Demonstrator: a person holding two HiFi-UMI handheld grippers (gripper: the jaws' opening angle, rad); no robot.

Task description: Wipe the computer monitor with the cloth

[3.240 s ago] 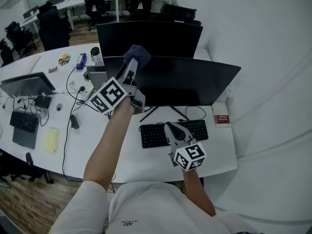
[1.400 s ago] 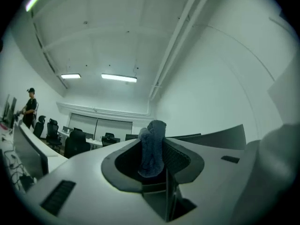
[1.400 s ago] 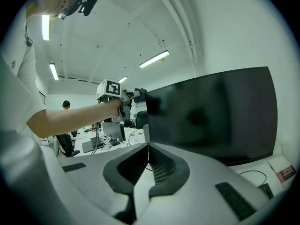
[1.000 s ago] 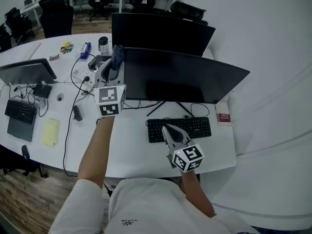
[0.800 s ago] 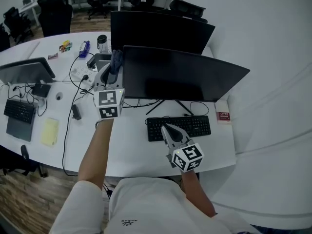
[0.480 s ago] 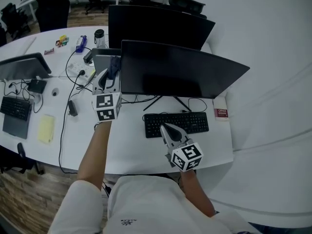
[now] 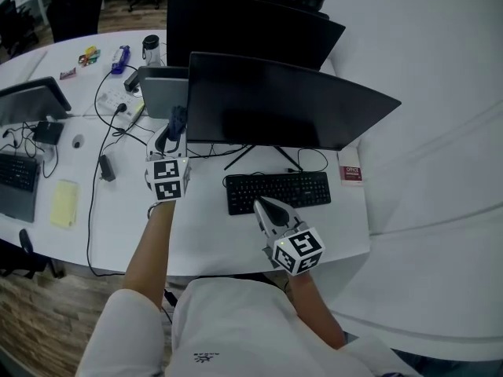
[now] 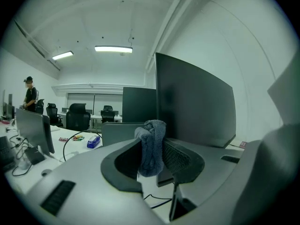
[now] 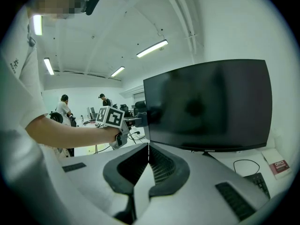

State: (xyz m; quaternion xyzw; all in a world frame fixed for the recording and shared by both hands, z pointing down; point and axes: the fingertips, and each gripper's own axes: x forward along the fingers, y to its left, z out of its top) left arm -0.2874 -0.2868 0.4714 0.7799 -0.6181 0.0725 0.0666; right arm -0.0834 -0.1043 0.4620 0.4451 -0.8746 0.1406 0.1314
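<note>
The dark computer monitor (image 7: 283, 104) stands at the middle of the white desk (image 7: 204, 234). My left gripper (image 7: 174, 128) is shut on a bunched blue-grey cloth (image 7: 178, 121), just off the monitor's lower left edge. In the left gripper view the cloth (image 8: 151, 146) hangs pinched between the jaws, with the monitor (image 8: 197, 107) edge-on at the right. My right gripper (image 7: 259, 205) is shut with nothing in it, low over the desk at the near edge of the black keyboard (image 7: 299, 188). The right gripper view faces the blank screen (image 9: 211, 104) and shows the cloth (image 9: 142, 118) at its left edge.
A second monitor (image 7: 251, 26) stands behind the first, a grey laptop (image 7: 161, 93) to its left. Cables (image 7: 106, 132), a bottle (image 7: 149, 51), a yellow pad (image 7: 64, 203) and another keyboard (image 7: 12, 171) lie at the left. A red-and-white box (image 7: 349, 173) sits right of the keyboard. People (image 9: 63, 107) stand far off.
My left gripper has come down with the cloth from the monitor's upper left corner to beside its lower left edge. The right gripper has hardly moved.
</note>
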